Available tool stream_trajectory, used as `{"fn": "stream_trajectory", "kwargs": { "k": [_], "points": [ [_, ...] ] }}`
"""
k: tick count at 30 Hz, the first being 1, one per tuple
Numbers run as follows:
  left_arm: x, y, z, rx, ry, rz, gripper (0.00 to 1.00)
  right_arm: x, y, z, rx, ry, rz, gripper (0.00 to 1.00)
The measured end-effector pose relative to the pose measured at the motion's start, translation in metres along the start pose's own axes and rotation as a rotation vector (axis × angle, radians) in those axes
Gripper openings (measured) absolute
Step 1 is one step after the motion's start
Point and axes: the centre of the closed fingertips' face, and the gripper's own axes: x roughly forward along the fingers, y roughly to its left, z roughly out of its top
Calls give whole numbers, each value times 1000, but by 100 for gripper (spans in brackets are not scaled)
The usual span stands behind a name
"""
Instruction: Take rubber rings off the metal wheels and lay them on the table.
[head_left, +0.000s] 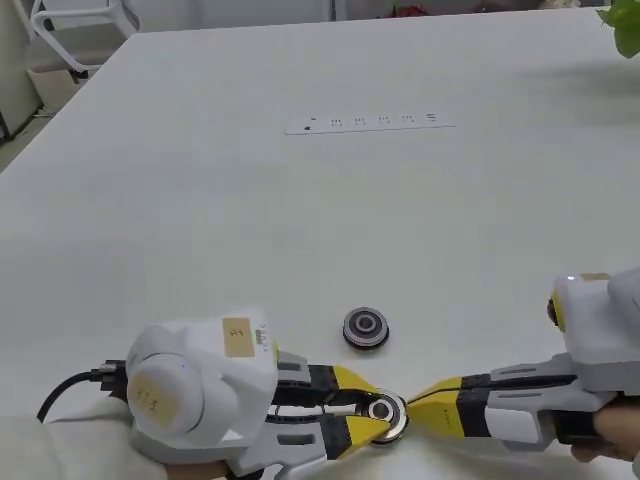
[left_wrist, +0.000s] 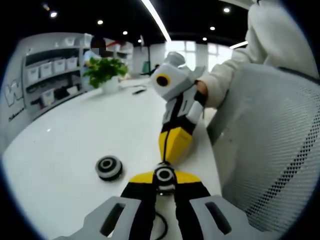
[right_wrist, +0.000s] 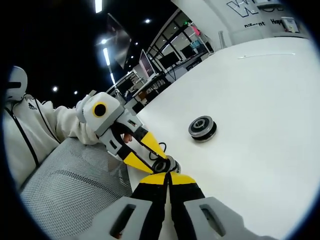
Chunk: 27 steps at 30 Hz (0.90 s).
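Fingers (head_left: 352, 382) of the left gripper (head_left: 378, 411) clamp a wheel (head_left: 385, 411) near the surface's (head_left: 300, 220) front edge, steadying it. The right gripper's (head_left: 412, 415) fingers meet at its ring (left_wrist: 165, 169), seemingly to peel it.

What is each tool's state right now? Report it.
Left tool: shut on the small round metal wheel.
Right tool: shut, tips at that wheel's rim; hold unclear.

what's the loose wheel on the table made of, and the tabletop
The small round wheel lying free looks like glinting grey metal at its hub, with a dull black band around it, probably rubber. The white tabletop looks smooth and matte, perhaps laminate.
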Motion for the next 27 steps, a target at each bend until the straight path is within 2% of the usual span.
{"fn": "stream_trajectory", "kwargs": {
  "k": [27],
  "points": [
    [1, -1, 0, 0, -3, -1, 14, 2, 6, 2, -8, -1, 14, 0]
  ]
}}
